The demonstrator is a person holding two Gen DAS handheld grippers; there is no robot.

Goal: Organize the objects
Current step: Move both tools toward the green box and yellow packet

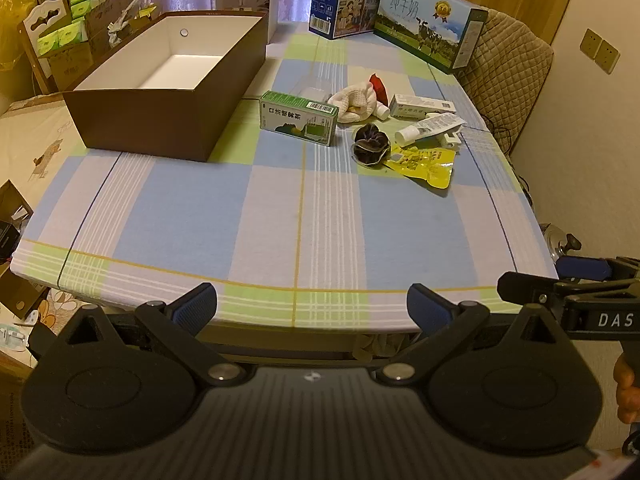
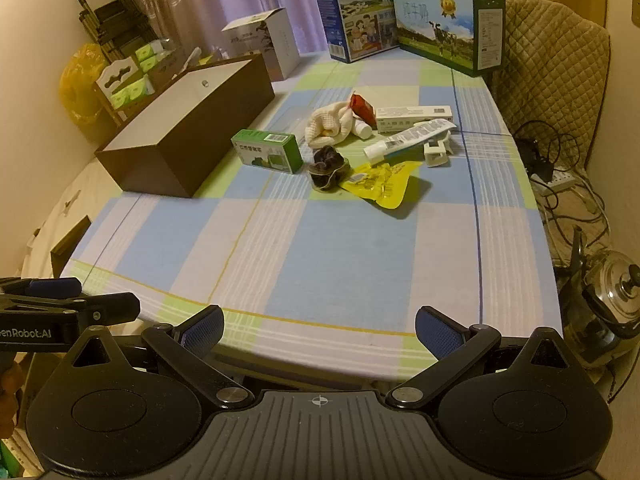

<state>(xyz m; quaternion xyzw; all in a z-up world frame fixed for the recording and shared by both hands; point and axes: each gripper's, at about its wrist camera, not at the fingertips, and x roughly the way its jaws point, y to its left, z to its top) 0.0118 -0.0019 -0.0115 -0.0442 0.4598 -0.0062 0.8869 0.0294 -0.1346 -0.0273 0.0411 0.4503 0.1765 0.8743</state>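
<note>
Both grippers hang at the near edge of the table (image 1: 304, 208), tilted down toward it, with nothing between their fingers. The left gripper (image 1: 312, 306) has its jaws spread wide and empty; the right gripper (image 2: 320, 326) is equally wide and empty. That pose suits a start: from here each camera takes in the whole cloth, and neither hand has yet committed to a target.

The brown box (image 1: 168, 92) sits on the far left of the table, open at the top and bare inside, so it is probably the place the loose things are meant to go. They lie in a cluster well to its right: a green carton (image 1: 298, 118) nearest the box, a white cloth (image 1: 356, 102) with a red packet (image 1: 378, 84) behind it, a dark scrunchie (image 1: 370, 144), a yellow pouch (image 1: 424, 162), a tube (image 1: 430, 126) across a white clip (image 1: 450, 138), and a long white carton (image 1: 422, 106) behind.

Two milk cartons (image 1: 428, 20) stand along the far edge, apart from the clutter, and look like they belong to the room, not the job.

The green carton, standing clear and closest to the box, seems the easiest first pick; the scrunchie and pouch touch and may drag each other.
</note>
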